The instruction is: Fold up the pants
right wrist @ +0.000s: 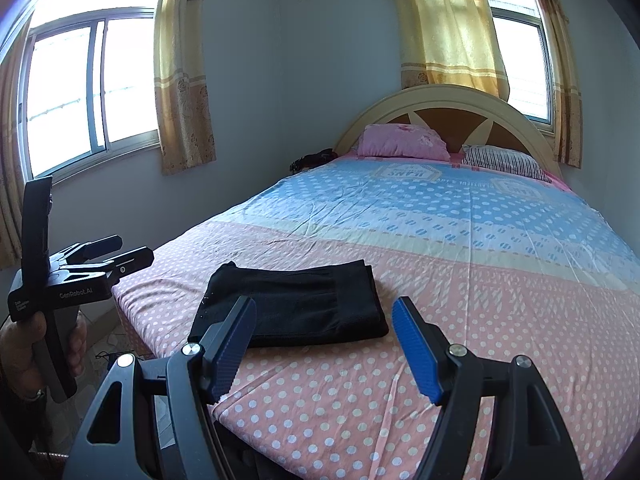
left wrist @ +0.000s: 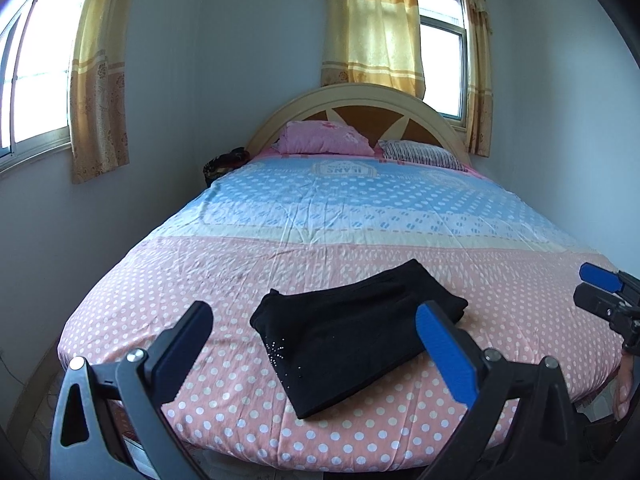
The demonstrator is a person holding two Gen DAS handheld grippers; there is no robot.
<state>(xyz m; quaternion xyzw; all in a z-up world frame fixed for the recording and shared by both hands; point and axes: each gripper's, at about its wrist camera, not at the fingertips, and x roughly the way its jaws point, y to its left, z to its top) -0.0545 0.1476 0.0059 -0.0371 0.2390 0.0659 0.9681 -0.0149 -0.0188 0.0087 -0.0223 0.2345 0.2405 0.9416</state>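
Observation:
Black pants (left wrist: 352, 332) lie folded into a compact rectangle near the foot of the bed, also seen in the right wrist view (right wrist: 296, 308). My left gripper (left wrist: 316, 344) is open and empty, held above the bed's foot edge just short of the pants. My right gripper (right wrist: 324, 340) is open and empty, also just short of the pants, to their right. The right gripper shows at the right edge of the left wrist view (left wrist: 600, 288). The left gripper shows at the left of the right wrist view (right wrist: 124, 252), off the bed's left side.
The bed (left wrist: 360, 216) has a pink and blue dotted sheet. A pink pillow (left wrist: 324, 138) and a striped pillow (left wrist: 424, 154) lie by the headboard (left wrist: 360, 100). A dark bundle (left wrist: 226, 162) sits beside the bed at the wall. Curtained windows (right wrist: 92, 88) are behind.

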